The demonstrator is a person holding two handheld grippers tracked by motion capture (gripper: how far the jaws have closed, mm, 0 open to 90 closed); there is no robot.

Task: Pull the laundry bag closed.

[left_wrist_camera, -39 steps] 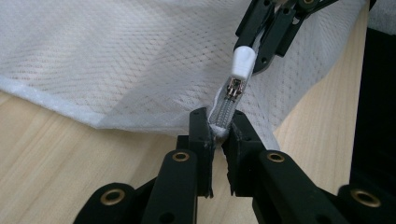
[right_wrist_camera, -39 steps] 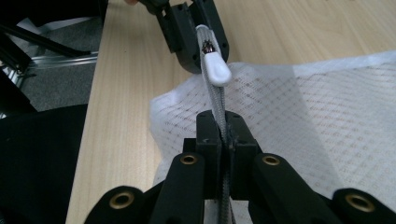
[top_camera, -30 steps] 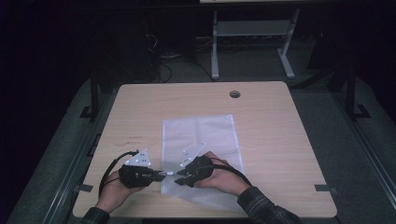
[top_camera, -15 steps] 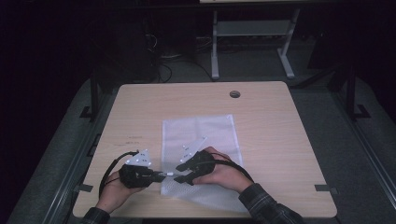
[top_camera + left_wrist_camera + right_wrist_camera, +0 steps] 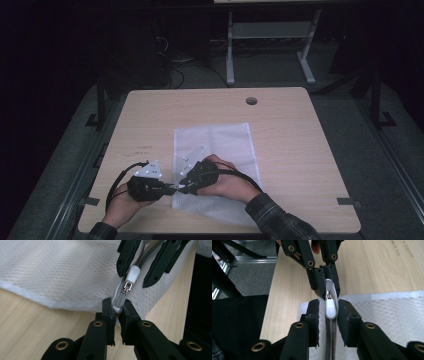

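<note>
One white mesh bag (image 5: 215, 150) lies flat on the counter (image 5: 150, 115), a little near of its middle, long side running near to far. Along the bag's near left edge runs a single grey zipper (image 5: 120, 298), and on it sits one metal slider with a white rubbery pull tab (image 5: 330, 308).

Two hand-held grippers meet at that zipper, tip to tip. The left hand-held gripper (image 5: 169, 188) comes in from the left, and its jaws are pinched onto the end of the zipper tape, with almost no gap between them; the left gripper view shows the tape squeezed right at the tips. The right hand-held gripper (image 5: 183, 186) reaches across from the right over the bag. Its jaws stand on either side of the white pull tab, narrowly parted; in the right gripper view the tab sits between them with a thin gap on each side, so I cannot tell whether they actually press it.

A person's left hand (image 5: 120, 212) holds the left one at the near left of the counter, and the right hand (image 5: 232, 185), with a plaid sleeve (image 5: 280, 220) behind it, rests on the bag. One black cable (image 5: 117, 180) loops from the left gripper.

Farther off, the counter has one round grommet hole (image 5: 251, 101) near its far edge, and a white-legged desk frame (image 5: 270, 45) stands on the floor beyond.
</note>
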